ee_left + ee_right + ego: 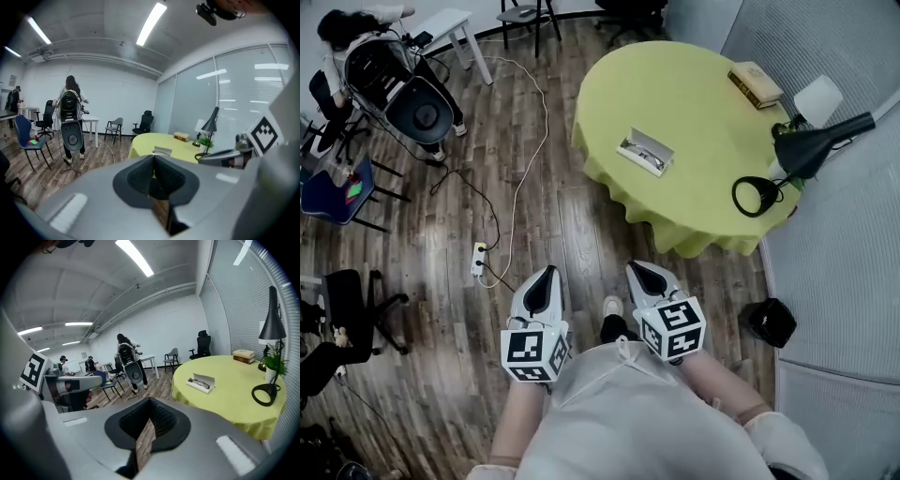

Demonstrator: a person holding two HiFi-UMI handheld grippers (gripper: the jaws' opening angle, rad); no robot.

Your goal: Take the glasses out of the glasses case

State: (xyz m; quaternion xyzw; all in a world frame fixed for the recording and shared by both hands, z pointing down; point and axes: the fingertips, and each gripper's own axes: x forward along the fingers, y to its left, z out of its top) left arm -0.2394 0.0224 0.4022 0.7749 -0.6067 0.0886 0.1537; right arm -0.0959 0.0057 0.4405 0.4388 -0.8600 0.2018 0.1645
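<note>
Fingers of left gripper (549, 273) and right gripper (634, 267) closed, empty; open glasses case (645, 152) on yellow table (694, 98)

Inside the glasses case (652, 143) the glasses (200, 382) were too small to make out; both forearms (517, 427) ran off the near edge.

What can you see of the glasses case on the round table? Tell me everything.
The glasses case is a pale, rectangular, hard-looking box. It lies open, with its lid tilted up along one long side of a shallow tray. Dark-framed glasses lie in the tray. The case rests flat on the yellow-green tablecloth, on the side of the table nearer the person, well apart from the book and lamp. Only the cloth touches it.
</note>
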